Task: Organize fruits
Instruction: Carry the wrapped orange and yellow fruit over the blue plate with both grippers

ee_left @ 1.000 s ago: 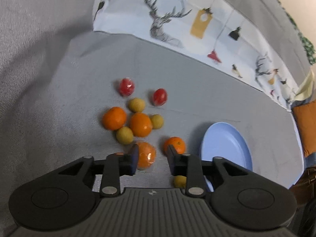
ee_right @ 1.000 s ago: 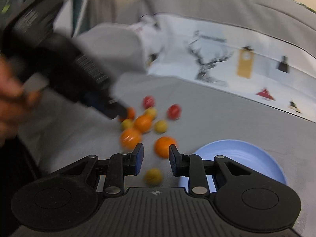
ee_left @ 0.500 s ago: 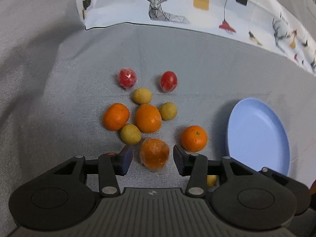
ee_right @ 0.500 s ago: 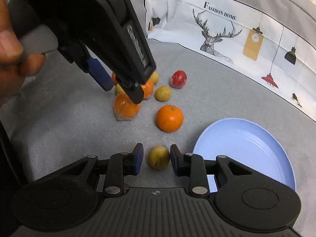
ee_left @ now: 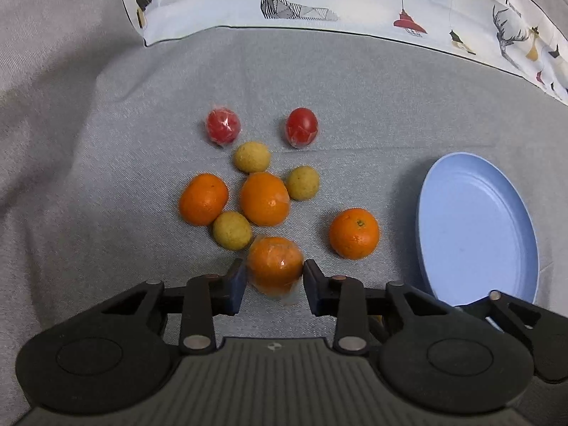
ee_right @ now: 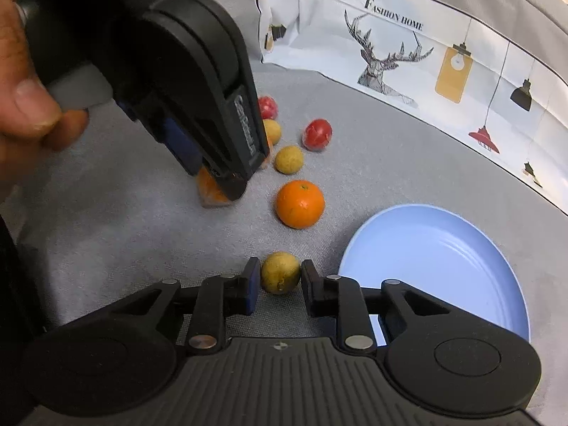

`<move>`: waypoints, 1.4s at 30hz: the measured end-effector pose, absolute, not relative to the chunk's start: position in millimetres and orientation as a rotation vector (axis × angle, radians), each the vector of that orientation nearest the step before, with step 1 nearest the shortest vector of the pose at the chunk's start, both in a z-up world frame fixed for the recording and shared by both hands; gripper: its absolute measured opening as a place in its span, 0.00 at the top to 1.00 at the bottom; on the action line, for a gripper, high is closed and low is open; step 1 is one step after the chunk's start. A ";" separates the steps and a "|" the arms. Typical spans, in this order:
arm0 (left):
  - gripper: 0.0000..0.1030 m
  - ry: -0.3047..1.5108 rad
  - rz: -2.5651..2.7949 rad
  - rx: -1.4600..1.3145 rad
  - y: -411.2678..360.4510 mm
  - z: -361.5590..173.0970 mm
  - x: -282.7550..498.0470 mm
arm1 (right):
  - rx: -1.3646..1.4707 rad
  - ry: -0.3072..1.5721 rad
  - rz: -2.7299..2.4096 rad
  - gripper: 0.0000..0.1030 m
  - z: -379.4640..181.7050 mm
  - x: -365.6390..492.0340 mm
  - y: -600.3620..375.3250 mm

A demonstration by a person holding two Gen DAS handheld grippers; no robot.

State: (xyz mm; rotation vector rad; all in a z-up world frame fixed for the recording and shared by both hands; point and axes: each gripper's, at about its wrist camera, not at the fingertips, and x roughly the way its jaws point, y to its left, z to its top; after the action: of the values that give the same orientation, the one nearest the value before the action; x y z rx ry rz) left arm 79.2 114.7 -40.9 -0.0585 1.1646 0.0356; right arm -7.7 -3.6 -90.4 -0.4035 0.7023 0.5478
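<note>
On the grey cloth lies a cluster of fruit: two red tomatoes [ee_left: 223, 126], small yellow fruits [ee_left: 251, 157] and oranges [ee_left: 264, 198]. My left gripper [ee_left: 271, 277] points steeply down with a film-wrapped orange [ee_left: 275, 266] between its fingers; its jaws are closing and the pads touch both sides. From the right wrist view, that left gripper [ee_right: 220, 181] stands over the wrapped orange [ee_right: 209, 191]. My right gripper [ee_right: 278, 277] is closing on a lone yellow fruit [ee_right: 280, 273], pads against it. A bare orange [ee_right: 300, 204] lies between the two.
A light blue plate [ee_left: 475, 227] sits on the cloth right of the fruit, its rim [ee_right: 436, 213] just beside my right gripper. A white printed sheet [ee_left: 355, 0] with deer and lamps borders the far side. A hand [ee_right: 25, 106] holds the left gripper.
My left gripper came down and forward until the wrapped orange sat between its fingers, widened, then narrowed onto it. My right gripper sank around the lone yellow fruit and narrowed.
</note>
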 end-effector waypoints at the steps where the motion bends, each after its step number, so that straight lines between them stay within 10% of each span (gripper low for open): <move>1: 0.63 1.158 0.036 -0.051 113.4 -39.6 78.0 | -0.397 0.692 0.553 0.75 -86.7 -7.6 -4.9; 19: 0.63 0.705 -0.122 -0.119 60.6 28.4 21.0 | -0.190 0.555 0.297 0.75 -15.3 22.1 -142.1; 42: 0.63 0.783 -0.339 0.077 -10.5 -17.9 30.1 | -0.083 0.698 0.205 0.75 -31.0 47.8 -165.1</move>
State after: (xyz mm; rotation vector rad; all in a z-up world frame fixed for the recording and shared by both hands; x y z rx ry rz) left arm 30.1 -10.5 -17.9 0.0767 0.7832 -0.3392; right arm 47.8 -165.1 -31.0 -0.0826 0.6983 0.2048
